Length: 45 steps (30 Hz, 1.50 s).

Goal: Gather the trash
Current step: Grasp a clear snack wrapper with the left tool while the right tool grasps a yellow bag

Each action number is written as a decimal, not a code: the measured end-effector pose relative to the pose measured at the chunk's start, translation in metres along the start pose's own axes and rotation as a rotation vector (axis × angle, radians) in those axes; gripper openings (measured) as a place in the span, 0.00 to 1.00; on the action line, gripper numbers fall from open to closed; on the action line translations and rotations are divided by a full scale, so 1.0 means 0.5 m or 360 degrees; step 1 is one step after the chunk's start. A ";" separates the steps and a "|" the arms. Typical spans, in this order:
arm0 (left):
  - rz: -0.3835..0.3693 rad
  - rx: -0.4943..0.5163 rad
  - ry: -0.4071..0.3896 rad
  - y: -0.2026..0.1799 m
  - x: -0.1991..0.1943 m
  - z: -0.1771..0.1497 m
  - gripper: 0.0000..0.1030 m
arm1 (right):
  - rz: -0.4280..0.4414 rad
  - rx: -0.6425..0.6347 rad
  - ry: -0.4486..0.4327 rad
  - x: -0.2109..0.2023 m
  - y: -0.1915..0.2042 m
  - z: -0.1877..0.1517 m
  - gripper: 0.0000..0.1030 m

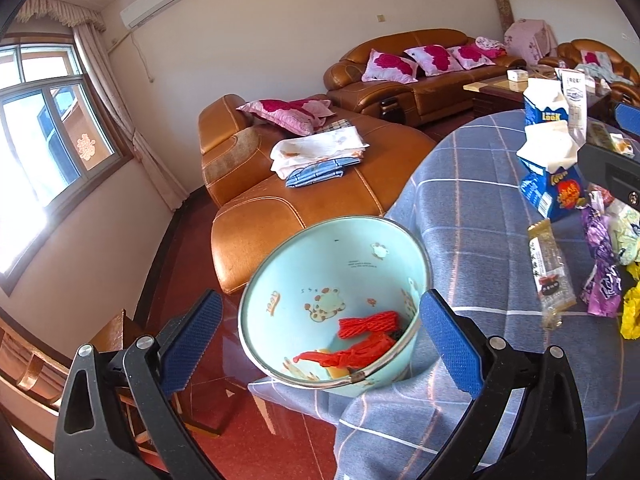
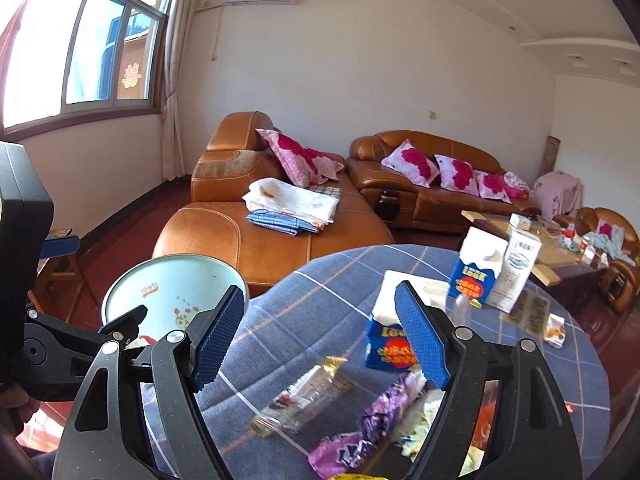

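A light blue trash bin (image 1: 332,280) stands beside the round table with the blue checked cloth (image 1: 472,208); red net packaging (image 1: 364,328) lies inside it. My left gripper (image 1: 320,340) is open, its fingers to either side of the bin's near rim. On the cloth lie a clear snack wrapper (image 2: 304,396), purple wrappers (image 2: 376,420), pale yellow wrappers (image 2: 420,420) and blue cartons (image 2: 384,344). My right gripper (image 2: 320,340) is open and empty above the wrappers. The bin also shows at the left of the right wrist view (image 2: 168,288).
A white and blue carton (image 2: 476,272) and a white carton (image 2: 516,276) stand at the table's far side. An orange leather sofa (image 2: 280,236) with folded cloths lies behind. A wooden stool (image 1: 120,332) stands left of the bin. A coffee table (image 2: 516,236) is at far right.
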<state>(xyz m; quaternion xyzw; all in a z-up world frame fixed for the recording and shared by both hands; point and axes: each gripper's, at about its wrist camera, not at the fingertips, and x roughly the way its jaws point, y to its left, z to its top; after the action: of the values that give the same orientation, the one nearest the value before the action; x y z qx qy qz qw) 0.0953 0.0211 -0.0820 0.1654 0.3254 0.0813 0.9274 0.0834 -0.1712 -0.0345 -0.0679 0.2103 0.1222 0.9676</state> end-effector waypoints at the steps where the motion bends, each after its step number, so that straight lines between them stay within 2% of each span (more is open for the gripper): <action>1: -0.0021 0.0018 0.0001 -0.015 -0.001 0.000 0.94 | -0.0024 0.0022 0.0003 -0.009 -0.014 -0.006 0.75; 10: -0.0191 0.0128 -0.0010 -0.117 -0.026 -0.007 0.94 | -0.0298 0.0242 0.0103 -0.065 -0.138 -0.080 0.75; 15: -0.0237 0.0158 -0.0020 -0.154 -0.032 -0.012 0.94 | -0.0330 0.0289 0.0159 -0.079 -0.157 -0.123 0.75; 20: -0.0252 0.0175 -0.0011 -0.168 -0.028 -0.019 0.94 | -0.0286 0.0315 0.0218 -0.070 -0.154 -0.142 0.72; 23: -0.0251 0.0171 -0.0007 -0.167 -0.024 -0.020 0.94 | -0.0214 0.0340 0.0269 -0.056 -0.149 -0.150 0.59; 25: -0.0261 0.0161 -0.0011 -0.163 -0.025 -0.020 0.94 | -0.0169 0.0352 0.0312 -0.047 -0.147 -0.157 0.46; 27: -0.0269 0.0167 -0.0019 -0.165 -0.025 -0.018 0.94 | -0.0108 0.0380 0.0342 -0.041 -0.147 -0.163 0.27; 29: -0.0286 0.0180 -0.0030 -0.172 -0.028 -0.016 0.93 | -0.0087 0.0388 0.0338 -0.044 -0.145 -0.165 0.15; 33: -0.0320 0.0197 -0.0047 -0.185 -0.034 -0.012 0.93 | -0.0075 0.0415 0.0279 -0.065 -0.151 -0.158 0.13; 37: -0.0353 0.0213 -0.0057 -0.198 -0.033 -0.005 0.91 | -0.0122 0.0441 0.0178 -0.092 -0.169 -0.145 0.13; 41: -0.0389 0.0241 -0.0021 -0.219 -0.015 0.000 0.83 | -0.0150 0.0467 0.0112 -0.106 -0.189 -0.138 0.13; 45: -0.0418 0.0282 0.0033 -0.247 0.011 0.002 0.75 | -0.0146 0.0476 0.0120 -0.098 -0.201 -0.146 0.13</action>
<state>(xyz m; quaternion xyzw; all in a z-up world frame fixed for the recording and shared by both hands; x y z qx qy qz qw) 0.1054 -0.0926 -0.1289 0.2018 0.3597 -0.0678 0.9085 0.0384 -0.2914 -0.0718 0.0627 0.2591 0.0426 0.9629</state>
